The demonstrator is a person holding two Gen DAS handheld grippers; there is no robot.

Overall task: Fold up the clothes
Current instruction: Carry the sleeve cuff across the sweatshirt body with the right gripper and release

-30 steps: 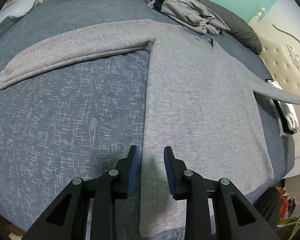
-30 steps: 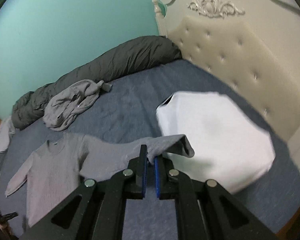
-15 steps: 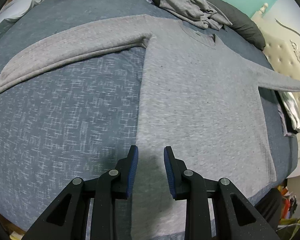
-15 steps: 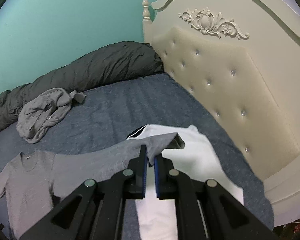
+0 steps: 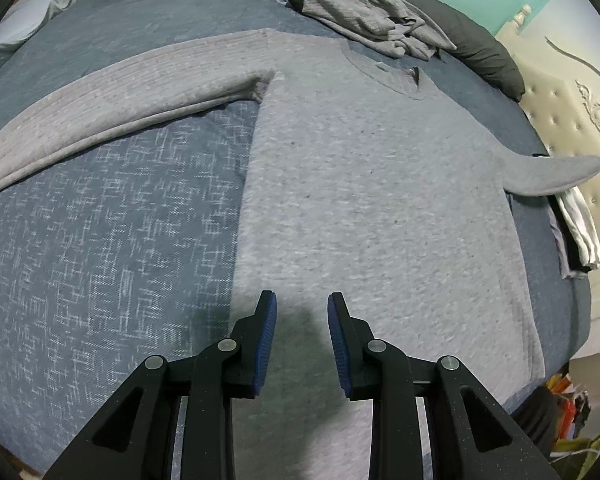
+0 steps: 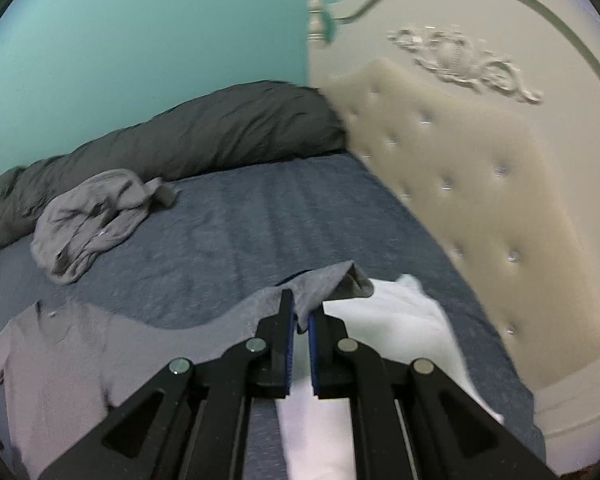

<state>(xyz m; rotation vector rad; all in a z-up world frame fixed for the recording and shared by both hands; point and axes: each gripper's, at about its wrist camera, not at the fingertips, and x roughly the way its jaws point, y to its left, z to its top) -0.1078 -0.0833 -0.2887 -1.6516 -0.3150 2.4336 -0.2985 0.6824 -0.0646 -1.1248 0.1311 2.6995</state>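
A grey long-sleeved sweater [image 5: 372, 184] lies spread front-up on the blue bed cover [image 5: 112, 216]. Its left sleeve [image 5: 100, 100] stretches flat across the cover. In the right wrist view my right gripper [image 6: 302, 308] is shut on the cuff of the right sleeve [image 6: 328, 280], which hangs stretched and lifted above a folded white garment [image 6: 392, 320]. The same lifted sleeve [image 5: 556, 170] shows at the right edge of the left wrist view. My left gripper [image 5: 302, 308] hovers open over the sweater's lower left part, with nothing between its blue pads.
A crumpled grey garment [image 5: 372, 24] and a dark rolled duvet [image 6: 180, 140] lie along the teal wall. A stack of folded clothes [image 5: 576, 232] sits by the cream tufted headboard [image 6: 480, 208]. The bed's edge falls away at the lower right.
My right gripper has carried the sleeve cuff outward and up, so the sleeve is pulled straight. My left gripper has slid right, from the sweater's left edge to over its body.
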